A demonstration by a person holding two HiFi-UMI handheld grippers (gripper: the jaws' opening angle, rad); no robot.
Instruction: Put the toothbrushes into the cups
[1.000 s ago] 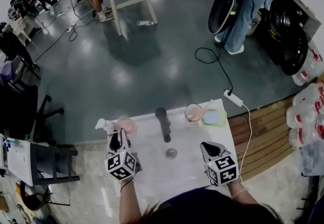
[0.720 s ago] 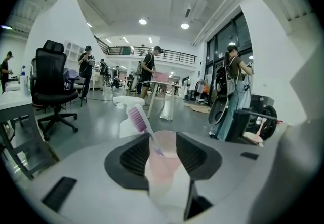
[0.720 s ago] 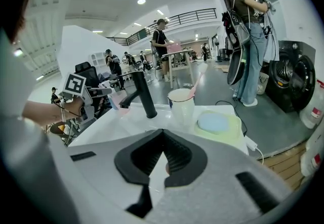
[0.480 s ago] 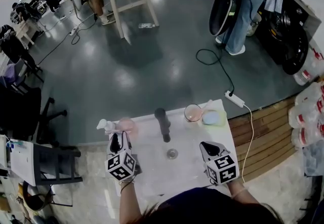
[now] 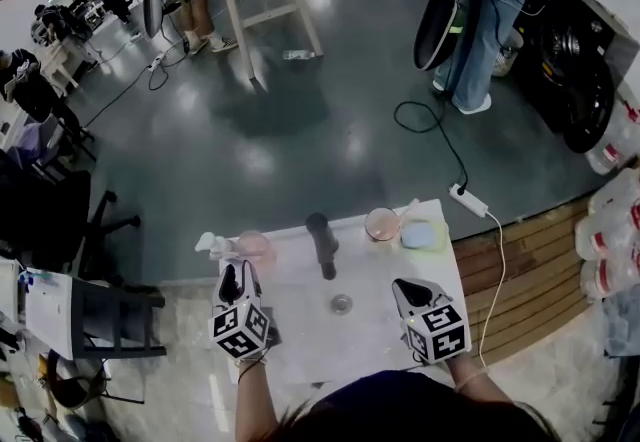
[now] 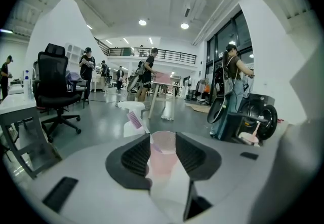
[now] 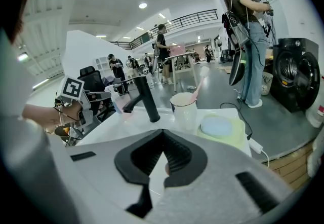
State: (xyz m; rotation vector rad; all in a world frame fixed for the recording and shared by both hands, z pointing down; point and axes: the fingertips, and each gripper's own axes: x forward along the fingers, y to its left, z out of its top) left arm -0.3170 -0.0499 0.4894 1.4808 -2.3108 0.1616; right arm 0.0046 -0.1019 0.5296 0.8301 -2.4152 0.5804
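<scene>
A white sink counter (image 5: 372, 332) fills the lower middle of my head view. At its upper left corner stands a white spray bottle (image 5: 208, 245), and just right of it a pink cup (image 5: 256, 247). A purple toothbrush (image 6: 134, 119) leans out of that cup toward the upper left. My left gripper (image 5: 236, 276) sits just below the cup, pointing at it. Its jaws have just been opening and now stand wide, and the left gripper view shows the cup in the gap between them; I cannot tell if the pads touch it. At the centre of the counter a black faucet (image 5: 322, 242) stands above a round metal drain (image 5: 341, 304). Toward the upper right is a white cup (image 5: 381, 223) with a pink toothbrush (image 7: 198, 88) standing in it, tilted right. Just beside it lies a pale blue soap (image 5: 422, 234) on a yellow-green pad. My right gripper (image 5: 408, 288) rests at the lower right of the counter, well apart from that cup, its jaws drawn together on nothing.
</scene>
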